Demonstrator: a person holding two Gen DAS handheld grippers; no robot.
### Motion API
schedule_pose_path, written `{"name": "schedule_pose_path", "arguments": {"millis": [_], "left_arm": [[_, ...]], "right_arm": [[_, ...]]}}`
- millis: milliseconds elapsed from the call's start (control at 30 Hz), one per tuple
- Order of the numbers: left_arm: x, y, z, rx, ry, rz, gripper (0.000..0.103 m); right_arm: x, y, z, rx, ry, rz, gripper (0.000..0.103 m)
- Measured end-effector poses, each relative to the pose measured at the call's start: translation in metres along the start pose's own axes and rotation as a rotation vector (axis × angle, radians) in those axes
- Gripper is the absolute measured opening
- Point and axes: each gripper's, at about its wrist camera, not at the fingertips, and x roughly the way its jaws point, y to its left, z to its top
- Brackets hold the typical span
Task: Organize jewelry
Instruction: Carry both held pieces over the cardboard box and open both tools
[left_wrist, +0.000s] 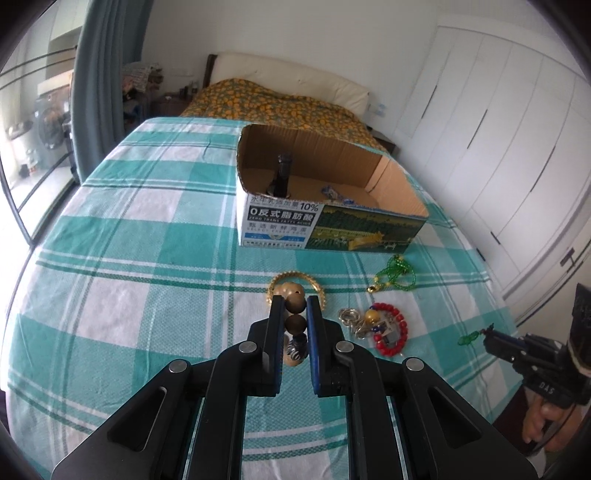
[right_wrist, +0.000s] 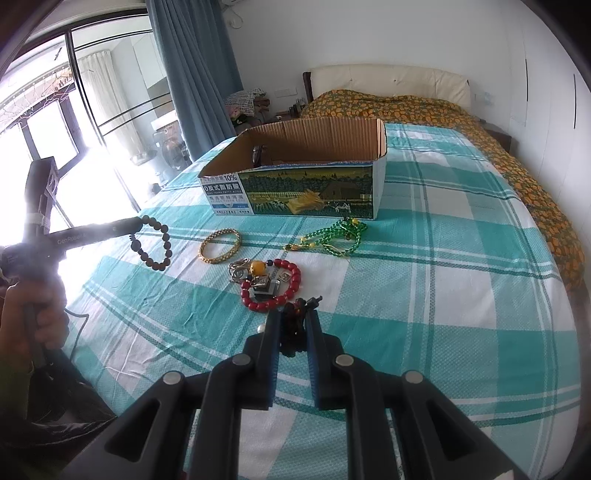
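Note:
My left gripper (left_wrist: 295, 306) is shut on a brown wooden bead bracelet (left_wrist: 295, 325) and holds it above the bed; from the right wrist view the bracelet (right_wrist: 157, 243) hangs from that gripper (right_wrist: 138, 223). My right gripper (right_wrist: 293, 317) is shut on a dark jewelry piece with red beads (right_wrist: 295, 321); in the left view a green charm (left_wrist: 467, 339) dangles from it (left_wrist: 487, 334). On the cloth lie a gold bangle (right_wrist: 220, 245), a red bead bracelet (right_wrist: 273, 284), silver rings (right_wrist: 240, 271) and a green bead necklace (right_wrist: 336, 234).
An open cardboard box (right_wrist: 306, 184) stands on the green-checked cloth (right_wrist: 443, 295) beyond the jewelry, with a dark object (left_wrist: 282, 173) and small blue items inside. White wardrobes (left_wrist: 498, 147) are at the right, a window and curtain (right_wrist: 192, 74) at the left.

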Motion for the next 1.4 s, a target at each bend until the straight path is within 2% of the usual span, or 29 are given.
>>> {"name": "schedule_pose_path", "arguments": {"millis": [333, 733, 1400], "left_arm": [[-0.012, -0.008, 0.012, 0.013, -0.024, -0.012, 0.009], [-0.016, -0.011, 0.022, 0.005, -0.03, -0.043, 0.009], [-0.032, -0.016, 0.061, 0.029, -0.091, -0.074, 0.009]], "right_arm": [[-0.011, 0.007, 0.013, -0.013, -0.04, 0.031, 0.014], [-0.011, 0.007, 0.023, -0.007, -0.045, 0.054, 0.014], [-0.006, 0.031, 0.065, -0.112, -0.071, 0.09, 0.014]]}}
